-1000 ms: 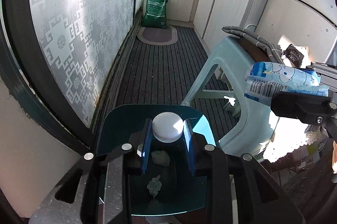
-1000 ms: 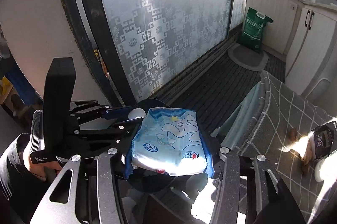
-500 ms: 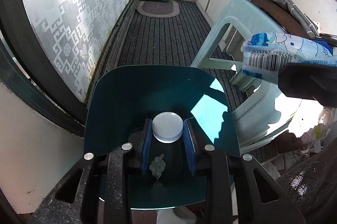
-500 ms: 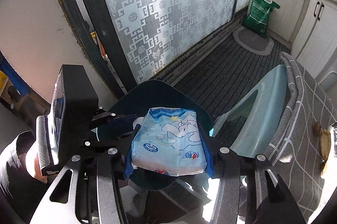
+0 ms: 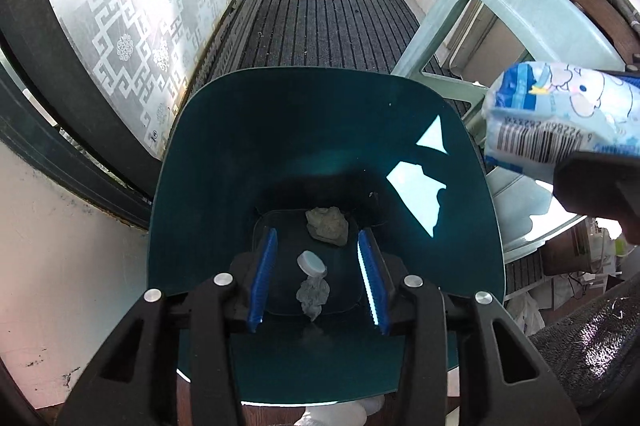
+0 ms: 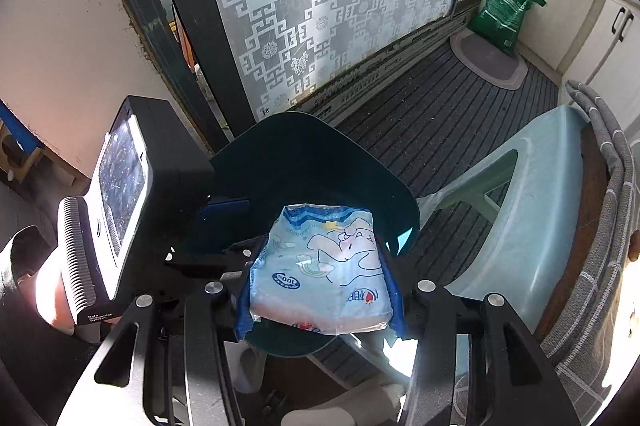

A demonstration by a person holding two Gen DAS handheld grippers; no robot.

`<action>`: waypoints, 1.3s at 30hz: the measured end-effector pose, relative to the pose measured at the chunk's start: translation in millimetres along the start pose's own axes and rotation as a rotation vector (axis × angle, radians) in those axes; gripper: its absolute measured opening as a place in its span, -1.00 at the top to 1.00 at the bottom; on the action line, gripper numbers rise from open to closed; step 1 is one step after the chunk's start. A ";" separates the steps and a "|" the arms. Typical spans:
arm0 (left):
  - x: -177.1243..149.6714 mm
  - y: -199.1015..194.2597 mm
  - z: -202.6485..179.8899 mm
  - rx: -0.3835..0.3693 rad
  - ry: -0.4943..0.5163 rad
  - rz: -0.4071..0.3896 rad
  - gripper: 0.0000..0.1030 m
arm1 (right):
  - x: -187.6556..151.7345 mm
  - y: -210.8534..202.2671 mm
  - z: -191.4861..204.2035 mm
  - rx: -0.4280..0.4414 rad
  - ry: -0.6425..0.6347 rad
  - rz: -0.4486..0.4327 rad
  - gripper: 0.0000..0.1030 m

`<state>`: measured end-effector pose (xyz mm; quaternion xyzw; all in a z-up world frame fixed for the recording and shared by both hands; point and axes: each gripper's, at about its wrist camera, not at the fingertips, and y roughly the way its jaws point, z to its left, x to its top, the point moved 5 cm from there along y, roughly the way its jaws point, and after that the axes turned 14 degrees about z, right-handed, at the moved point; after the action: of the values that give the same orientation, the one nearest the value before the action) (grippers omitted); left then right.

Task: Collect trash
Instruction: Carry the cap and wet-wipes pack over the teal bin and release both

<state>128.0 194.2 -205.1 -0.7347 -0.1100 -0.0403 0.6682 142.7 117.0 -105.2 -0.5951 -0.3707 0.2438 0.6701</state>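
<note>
Poised above a dark teal waste bin [image 5: 192, 186], the left gripper [image 5: 318, 276] has just been opening its fingers, now parted and empty, letting a white bottle cap [image 5: 312, 263] drop beside crumpled paper [image 5: 327, 222]. At right, the right gripper [image 6: 320, 280] clamps a blue tissue pack [image 6: 324, 274] over the rim, seemingly next to go.
</note>
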 end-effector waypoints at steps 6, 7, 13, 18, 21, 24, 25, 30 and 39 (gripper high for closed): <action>3.3 -29.4 3.4 0.009 -0.012 -0.088 0.24 | 1.3 8.8 2.7 -0.001 -0.012 0.017 0.01; 4.1 -35.5 4.3 0.012 -0.016 -0.106 0.27 | 1.5 10.6 3.2 -0.003 -0.015 0.019 0.01; 9.7 -75.3 7.5 0.009 -0.034 -0.220 0.37 | -4.0 23.5 1.1 -0.004 -0.018 0.046 0.01; 10.4 -105.7 6.3 0.002 -0.032 -0.314 0.44 | -3.2 35.7 5.1 0.013 -0.027 0.060 0.01; 10.8 -119.6 7.1 -0.006 -0.034 -0.359 0.53 | -3.3 42.9 8.6 0.020 -0.031 0.074 0.01; 9.3 -137.0 7.3 -0.017 -0.034 -0.408 0.58 | -3.6 49.3 12.7 0.023 -0.038 0.084 0.00; 8.4 -142.7 7.7 -0.024 -0.033 -0.427 0.60 | -3.5 51.4 14.1 0.024 -0.040 0.087 0.00; 3.9 -170.9 3.9 -0.051 -0.028 -0.517 0.60 | -6.3 65.2 21.1 0.039 -0.042 0.122 -0.19; 0.2 -189.7 2.7 -0.057 -0.016 -0.569 0.60 | -4.7 44.3 30.0 0.035 -0.076 0.068 0.00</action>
<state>87.1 212.6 -20.7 -0.6930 -0.3158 -0.2235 0.6084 121.3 139.6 -149.0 -0.5859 -0.3712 0.2956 0.6569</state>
